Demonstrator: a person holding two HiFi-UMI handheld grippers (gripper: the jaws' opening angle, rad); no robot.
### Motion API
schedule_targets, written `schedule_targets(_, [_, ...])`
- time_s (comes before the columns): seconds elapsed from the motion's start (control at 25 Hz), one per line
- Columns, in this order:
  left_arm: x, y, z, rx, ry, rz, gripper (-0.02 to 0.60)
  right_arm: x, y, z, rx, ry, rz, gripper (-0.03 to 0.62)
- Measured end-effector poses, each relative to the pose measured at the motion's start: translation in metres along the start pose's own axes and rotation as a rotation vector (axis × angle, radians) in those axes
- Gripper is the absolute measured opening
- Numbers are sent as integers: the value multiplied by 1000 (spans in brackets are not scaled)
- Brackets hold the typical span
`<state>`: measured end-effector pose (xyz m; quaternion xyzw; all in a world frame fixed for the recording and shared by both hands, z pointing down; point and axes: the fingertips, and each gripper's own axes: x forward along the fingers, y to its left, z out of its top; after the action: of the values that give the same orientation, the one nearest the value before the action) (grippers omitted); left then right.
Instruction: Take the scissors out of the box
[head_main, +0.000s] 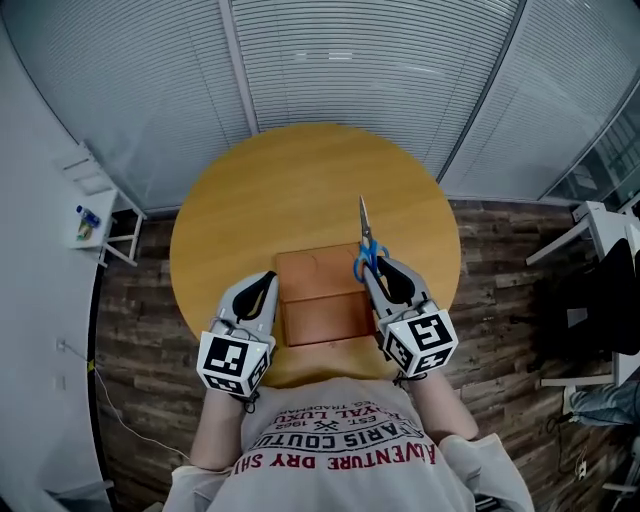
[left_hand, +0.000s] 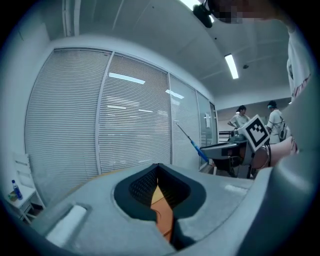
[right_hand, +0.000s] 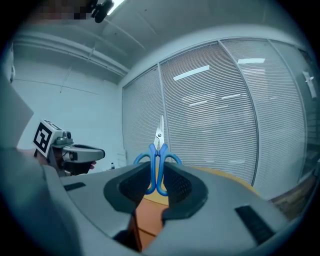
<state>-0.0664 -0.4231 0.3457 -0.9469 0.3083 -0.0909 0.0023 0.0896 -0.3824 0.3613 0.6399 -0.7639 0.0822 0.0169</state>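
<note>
Right, over on the left, the left tongs (head_main: 266, 279) hang just beside the near left edge of the brown box (head_main: 318, 300). Whether they touch it, I can't tell. Their tips are drawn together and they carry nothing. In the left gripper view only a sliver of orange box shows through the slit between the dark pads (left_hand: 137, 187).

Centre stage, the box sits on the round wooden worktop (head_main: 290, 190), close to its near edge.

Now to the right, and here's the action: the right tongs (head_main: 374, 268) are clamped on the scissors (head_main: 364, 240). The right gripper view shows it plainly, both blue handle loops pinched between the pads with the steel blades closed and sticking straight out past the tips. From the head view the scissors lie over the box's far right corner, with the blades pointing away from the person across the bare worktop.
</note>
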Motion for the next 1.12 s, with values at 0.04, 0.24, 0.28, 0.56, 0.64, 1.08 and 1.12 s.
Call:
schedule_targets(0.04, [2, -2, 0, 3, 2, -3, 9, -2, -1, -1, 3, 0, -4, 89])
schedule_targets(0.24, [8, -12, 5, 2, -6, -24, 9, -7, -8, -3, 4, -6, -20, 88])
schedule_targets(0.28, [9, -13, 4, 2, -6, -28, 9, -7, -8, -3, 3, -5, -23, 87])
schedule_targets(0.56, [17, -17, 2, -12, -2, -52, 9, -4, -12, -4, -7, 3, -32, 87])
schedule_targets(0.64, [17, -19, 1, -14, -4, -60, 9, -4, -12, -4, -9, 7, -34, 87])
schedule_targets(1.08, [10, -4, -3, -30, -10, -48, 9, 6, 1, -5, -24, 19, -26, 87])
schedule_targets(1.12, [9, -2, -3, -30, -10, -47, 9, 8, 2, -4, -25, 19, -25, 89])
